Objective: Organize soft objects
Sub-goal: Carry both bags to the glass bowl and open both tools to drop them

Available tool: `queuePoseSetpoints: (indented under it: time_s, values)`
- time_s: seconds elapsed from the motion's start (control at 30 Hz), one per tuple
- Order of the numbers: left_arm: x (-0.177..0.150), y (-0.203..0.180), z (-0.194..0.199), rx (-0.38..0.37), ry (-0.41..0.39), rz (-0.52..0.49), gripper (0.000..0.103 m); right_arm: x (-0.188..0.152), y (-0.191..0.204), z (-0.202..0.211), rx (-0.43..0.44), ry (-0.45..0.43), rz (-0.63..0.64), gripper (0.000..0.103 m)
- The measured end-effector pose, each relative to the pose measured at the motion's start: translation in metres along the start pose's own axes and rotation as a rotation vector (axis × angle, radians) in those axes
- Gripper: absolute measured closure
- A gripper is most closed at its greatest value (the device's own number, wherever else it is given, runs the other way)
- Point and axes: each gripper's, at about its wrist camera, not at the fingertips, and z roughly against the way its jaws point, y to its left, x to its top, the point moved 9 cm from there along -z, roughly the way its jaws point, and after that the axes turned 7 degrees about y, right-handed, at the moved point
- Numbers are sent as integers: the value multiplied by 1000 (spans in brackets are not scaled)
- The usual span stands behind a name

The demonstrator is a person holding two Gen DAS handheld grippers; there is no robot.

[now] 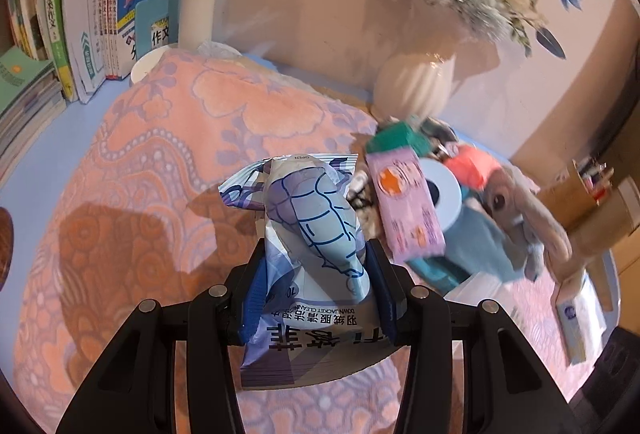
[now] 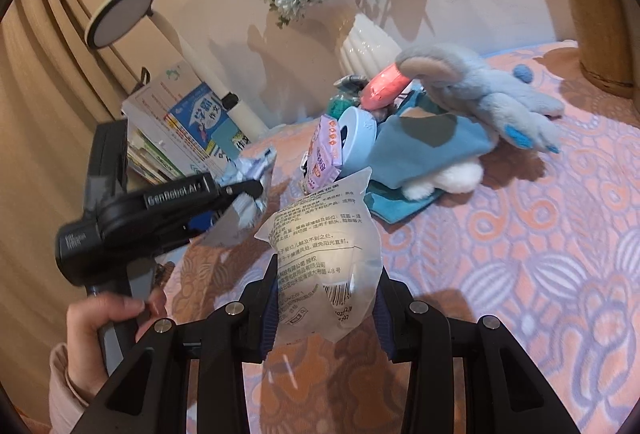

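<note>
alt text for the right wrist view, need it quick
The right gripper is shut on a translucent white printed packet above a pink patterned cloth. At left, a hand holds the left gripper, which clamps a blue-white packet; a grey plush toy lies behind.

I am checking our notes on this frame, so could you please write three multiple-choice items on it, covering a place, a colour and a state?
1. Where is the plush toy?
A. on the pile of soft things
B. in the vase
C. on the books

2. What colour is the vase?
A. red
B. white
C. black

3. What is the left gripper doing?
A. hanging open
B. clamping a wipes packet
C. holding a book

Answers: 1 A, it lies across the blue cloth; 2 B, its ribbed body is white; 3 B, both pads press the packet.
</note>
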Motion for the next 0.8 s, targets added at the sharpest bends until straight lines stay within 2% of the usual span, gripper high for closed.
queuePoseSetpoints:
  time_s: [0.13, 0.33, 0.5, 0.8]
  values:
    - [-12, -17, 8, -39, 1, -26, 60, -5, -2, 20, 12, -25, -3, 64]
    - [-25, -62, 24, -95, -36, -106, 60, -4, -16, 64, 7, -103, -19, 64]
    - [-33, -116, 27, -155, -26, -194, 60, 9, -43, 105, -1, -183, -68, 64]
    - [-53, -223, 27, -268, -3, -372, 60, 41, -116, 186, -77, -321, -156, 64]
